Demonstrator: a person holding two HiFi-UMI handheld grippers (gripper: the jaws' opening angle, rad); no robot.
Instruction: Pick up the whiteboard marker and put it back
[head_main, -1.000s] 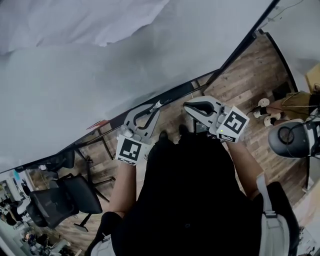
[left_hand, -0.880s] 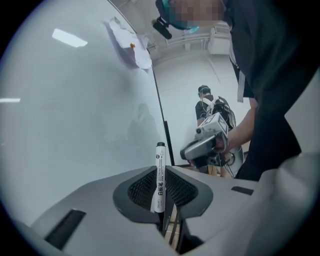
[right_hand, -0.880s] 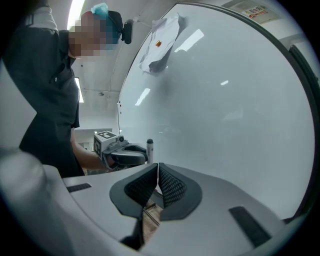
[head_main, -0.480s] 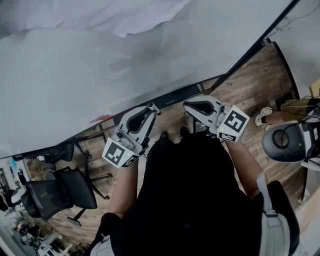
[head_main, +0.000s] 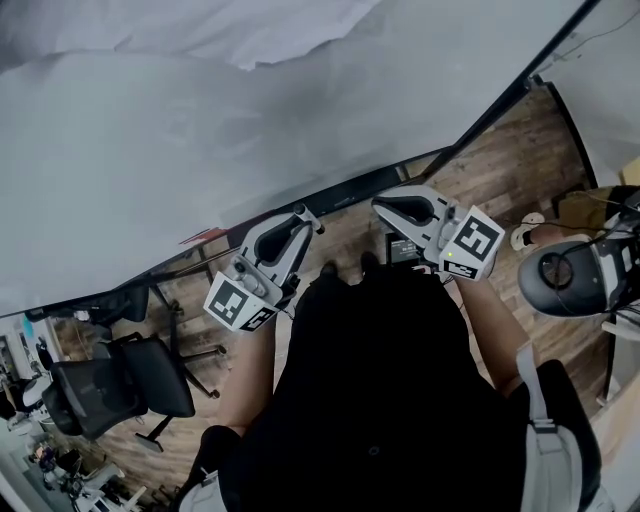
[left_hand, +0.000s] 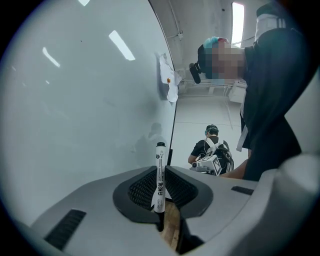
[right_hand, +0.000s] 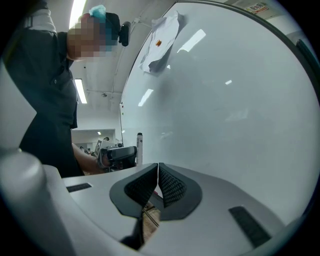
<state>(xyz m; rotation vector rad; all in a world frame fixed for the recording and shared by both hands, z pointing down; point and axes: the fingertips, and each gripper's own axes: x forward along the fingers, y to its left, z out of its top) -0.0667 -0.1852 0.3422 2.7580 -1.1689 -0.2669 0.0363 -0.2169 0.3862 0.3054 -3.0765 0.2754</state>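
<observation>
Rolled and raised against one second earlier: left gripper (head_main: 308, 218), cube now tilted. Clamps whiteboard marker (left_hand: 159, 165) upright between narrowly parted pads, upper end projecting past the jaw tips. Points along whiteboard (left_hand: 75, 100), close at jaw left. Right gripper (right_hand: 158, 170): pads pressed together, nothing between, whiteboard at jaw right.
</observation>
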